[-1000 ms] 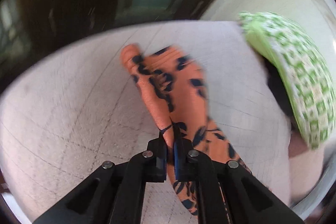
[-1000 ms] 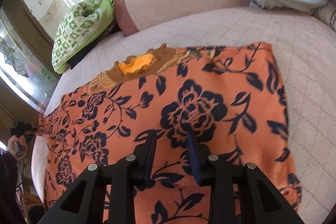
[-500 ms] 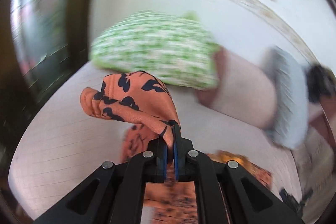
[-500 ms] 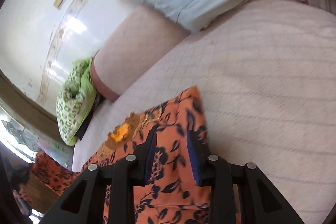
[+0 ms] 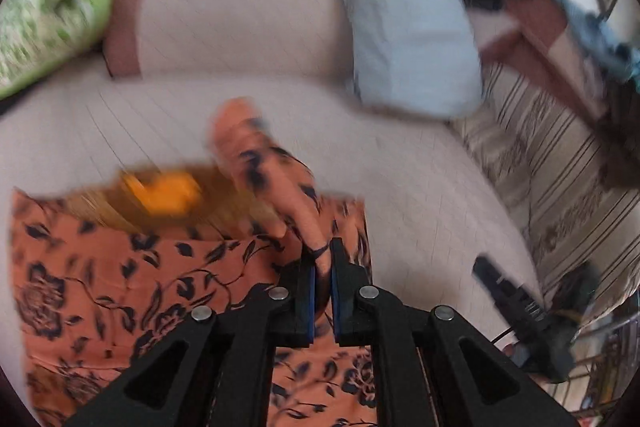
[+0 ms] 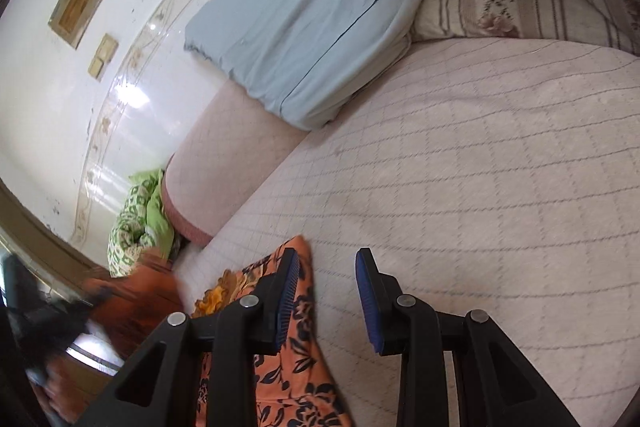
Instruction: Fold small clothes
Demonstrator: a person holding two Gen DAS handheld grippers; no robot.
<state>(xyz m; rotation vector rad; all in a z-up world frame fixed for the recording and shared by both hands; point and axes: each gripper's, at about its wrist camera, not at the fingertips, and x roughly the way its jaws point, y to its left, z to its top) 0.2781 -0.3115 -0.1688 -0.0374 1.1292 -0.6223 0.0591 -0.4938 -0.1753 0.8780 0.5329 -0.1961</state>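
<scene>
An orange garment with dark flowers (image 5: pixel 120 267) lies spread on the pale quilted bed (image 5: pixel 420 187), its brown and yellow neckline (image 5: pixel 168 191) towards the pillows. My left gripper (image 5: pixel 322 247) hangs over the garment's right part with a blurred fold of that cloth (image 5: pixel 256 155) pinched between its pads. Its jaws are opening. My right gripper (image 6: pixel 328 253) is open with only bed sheet between its fingers, and its left finger (image 6: pixel 286 291) overlaps the garment's edge (image 6: pixel 304 311). It shows as a black shape (image 5: pixel 516 311) in the left wrist view.
A pink bolster (image 5: pixel 236 15), a light blue pillow (image 6: pixel 304 39) and a green patterned cushion (image 5: pixel 52 7) line the wall side. Striped bedding (image 6: pixel 520 3) lies at the bed's right. The quilted sheet (image 6: pixel 480 167) stretches out ahead of the right gripper.
My left gripper has swung from the bed's left side across the garment, carrying the pinched cloth. The right gripper has slid right, off the garment's middle to its edge.
</scene>
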